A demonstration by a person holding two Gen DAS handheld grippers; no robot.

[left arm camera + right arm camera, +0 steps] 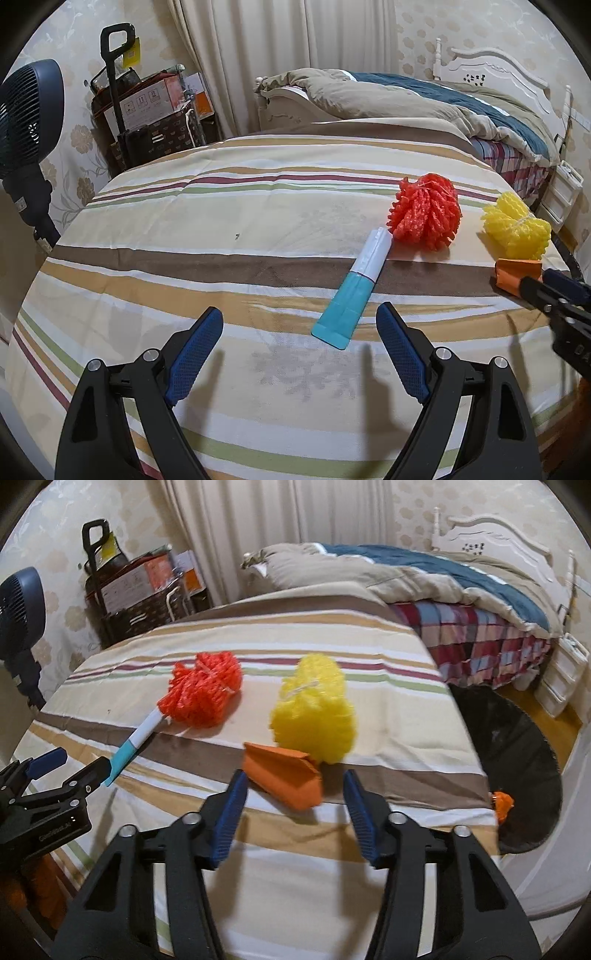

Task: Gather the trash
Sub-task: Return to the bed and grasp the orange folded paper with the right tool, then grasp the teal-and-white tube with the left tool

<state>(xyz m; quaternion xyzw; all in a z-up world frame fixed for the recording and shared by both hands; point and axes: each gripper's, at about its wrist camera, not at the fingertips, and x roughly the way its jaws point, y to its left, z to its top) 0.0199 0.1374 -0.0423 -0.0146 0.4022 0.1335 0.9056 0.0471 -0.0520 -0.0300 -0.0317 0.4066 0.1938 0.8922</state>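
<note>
Item: striped sheet [258,192] on the bed, bearing four pieces of trash. Orange folded paper [284,775], centre of the right wrist view, just beyond my right gripper [293,794]; its jaws stand part-way apart with the paper's near corner between the tips, no pad pressing that I can see. Yellow foam net [314,716], touching the paper's far side. Red foam net [205,692], upper left of that view. Teal and white packet [354,291], centre of the left wrist view, lying slantwise with its lower end between the tips of my left gripper [299,325]; those jaws stand wide and hold nothing. Black trash bag [517,746], right edge of the right view, beside the bed, mouth open, an orange scrap near its rim. Handling note, as I judge it: I go further over the paper before closing, so the pads take its thick folded body, not the corner; keep clear of the yellow net; carry right to the bag. For the flat packet, I press one pad under its edge.
</note>
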